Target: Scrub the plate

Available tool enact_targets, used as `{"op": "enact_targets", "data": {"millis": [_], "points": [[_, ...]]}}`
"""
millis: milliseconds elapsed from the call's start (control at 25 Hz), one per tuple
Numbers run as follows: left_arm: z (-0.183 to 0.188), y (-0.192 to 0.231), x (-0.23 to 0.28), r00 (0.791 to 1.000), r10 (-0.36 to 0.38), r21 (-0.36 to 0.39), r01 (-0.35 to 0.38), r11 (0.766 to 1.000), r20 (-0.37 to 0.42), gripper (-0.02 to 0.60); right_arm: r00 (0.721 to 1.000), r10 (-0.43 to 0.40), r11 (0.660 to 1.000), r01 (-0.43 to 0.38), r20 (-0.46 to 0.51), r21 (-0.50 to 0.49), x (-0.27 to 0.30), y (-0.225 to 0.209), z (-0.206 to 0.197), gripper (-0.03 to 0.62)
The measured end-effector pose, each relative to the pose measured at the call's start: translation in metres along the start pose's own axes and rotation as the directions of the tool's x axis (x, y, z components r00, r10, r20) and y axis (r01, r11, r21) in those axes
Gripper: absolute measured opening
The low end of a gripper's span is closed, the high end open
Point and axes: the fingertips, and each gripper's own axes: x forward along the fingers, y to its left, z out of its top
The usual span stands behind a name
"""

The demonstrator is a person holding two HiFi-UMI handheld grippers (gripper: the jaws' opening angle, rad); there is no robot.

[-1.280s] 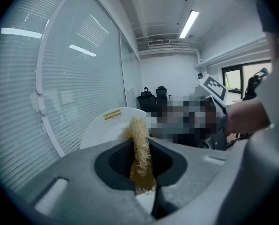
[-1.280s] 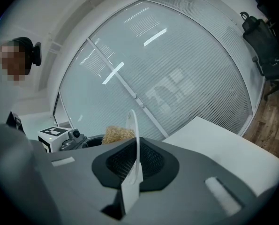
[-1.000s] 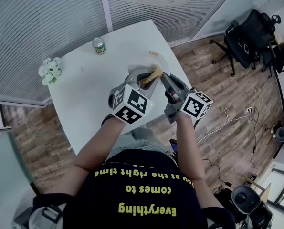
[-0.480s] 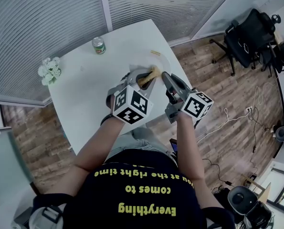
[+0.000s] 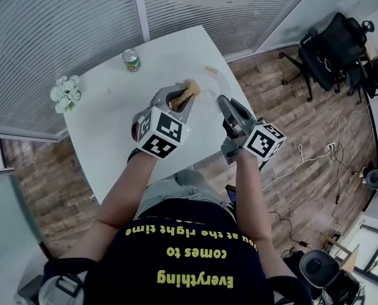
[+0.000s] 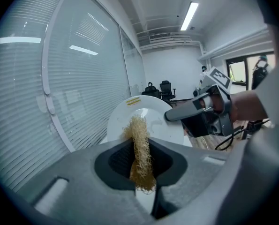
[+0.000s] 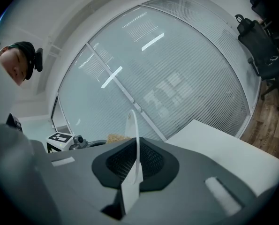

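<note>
Being clamped upright in the right gripper [image 5: 221,100], the plate [image 6: 153,112] is presented, apparently touching, to the scrubber [image 6: 140,142] pinched in the left gripper [image 5: 178,96].

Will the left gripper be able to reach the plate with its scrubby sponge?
Probably yes. The right gripper holds the plate upright by its rim, face toward the left gripper, and nothing stands between the scrubber and that face.

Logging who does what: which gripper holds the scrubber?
The left gripper, shut on the tan fibrous scrubber; the right gripper clamps the white plate by its rim instead.
</note>
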Motion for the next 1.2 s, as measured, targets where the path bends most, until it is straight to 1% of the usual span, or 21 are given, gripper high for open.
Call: {"op": "enact_targets", "data": {"millis": [160,400,600,960,1200], "points": [[-0.008,0.014,-0.004,1.0,0.027,-0.017,-0.027,0.999,-0.009,0.05,1.0,-0.017,1.0,0.017,0.002,0.005,0.0,0.0,0.003,0.012],[-0.01,0.025,-0.011,0.998,0.057,-0.028,-0.057,0.998,-0.011,0.05,1.0,-0.027,1.0,0.027,0.015,0.003,-0.005,-0.001,0.009,0.012],[-0.014,0.032,-0.012,0.997,0.075,-0.038,-0.076,0.996,-0.013,0.05,0.999,-0.023,1.0,0.023,0.039,0.003,-0.006,-0.008,0.01,0.012],[-0.014,0.028,-0.01,0.999,0.052,-0.058,-0.052,0.997,-0.012,0.051,0.998,-0.034,0.999,0.032,0.044,0.029,-0.007,-0.007,0.01,0.012],[-0.008,0.01,-0.003,1.0,0.008,-0.045,-0.008,0.999,-0.007,0.051,0.998,-0.031,0.999,0.03,0.05,0.025,-0.009,-0.006,0.011,0.012]]}}
